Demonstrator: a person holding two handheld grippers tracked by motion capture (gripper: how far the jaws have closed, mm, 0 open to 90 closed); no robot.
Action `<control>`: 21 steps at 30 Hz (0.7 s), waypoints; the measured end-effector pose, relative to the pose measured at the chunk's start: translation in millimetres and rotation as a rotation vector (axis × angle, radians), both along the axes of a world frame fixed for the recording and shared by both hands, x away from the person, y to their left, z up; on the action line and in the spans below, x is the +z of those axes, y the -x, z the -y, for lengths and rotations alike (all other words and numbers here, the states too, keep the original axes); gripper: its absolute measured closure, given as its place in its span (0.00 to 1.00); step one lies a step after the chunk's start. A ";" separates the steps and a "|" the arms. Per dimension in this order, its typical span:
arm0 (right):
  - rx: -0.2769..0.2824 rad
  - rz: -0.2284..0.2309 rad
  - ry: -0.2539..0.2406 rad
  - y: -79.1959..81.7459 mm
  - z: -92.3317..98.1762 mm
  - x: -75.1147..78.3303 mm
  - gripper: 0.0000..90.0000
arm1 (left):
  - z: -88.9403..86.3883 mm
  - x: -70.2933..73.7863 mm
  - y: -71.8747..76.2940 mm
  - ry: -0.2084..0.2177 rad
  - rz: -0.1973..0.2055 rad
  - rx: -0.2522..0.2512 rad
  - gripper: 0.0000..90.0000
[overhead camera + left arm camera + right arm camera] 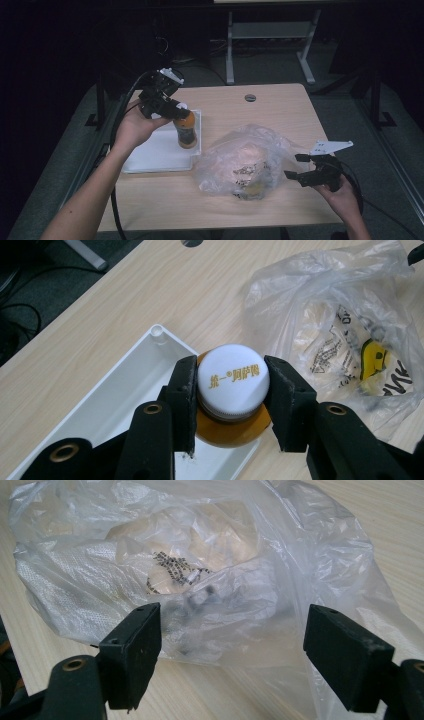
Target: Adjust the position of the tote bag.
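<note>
Two grippers | my left gripper [232,390] clamps the amber bottle's [186,131] white cap [233,375] over the white tray [155,155] | my right gripper [232,655] gapes beside the clear plastic bag [200,565]

Can't really make out what's inside the plastic bag [243,165]; through the crinkly film there's just some printed wrapping and a yellow patch [372,356], and the lettering is too blurred to read. In the right gripper view the bag's contents are only a dark smudge [200,600]. The bottle [186,131] has its neck hidden behind the left hand-held gripper [231,390], and the tray [125,400] beside it runs off the picture's bottom edge.
</note>
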State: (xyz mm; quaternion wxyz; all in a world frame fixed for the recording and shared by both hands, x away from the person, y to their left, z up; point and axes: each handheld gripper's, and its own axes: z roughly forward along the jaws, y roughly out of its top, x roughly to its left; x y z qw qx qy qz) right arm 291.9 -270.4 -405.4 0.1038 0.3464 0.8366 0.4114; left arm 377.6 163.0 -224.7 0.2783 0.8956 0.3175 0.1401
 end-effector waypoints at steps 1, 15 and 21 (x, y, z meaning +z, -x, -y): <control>0.000 0.000 0.000 -0.1 0.0 -0.2 0.25 | -0.3 -1.1 -0.4 0.000 0.002 -0.002 0.66; 0.009 0.004 0.000 -0.5 -0.4 -0.6 0.25 | -2.1 -9.5 -2.6 -0.015 -0.005 0.001 0.66; 0.007 0.001 -0.008 -0.5 1.0 -0.4 0.25 | -2.1 -12.9 -3.9 -0.012 -0.012 0.008 0.66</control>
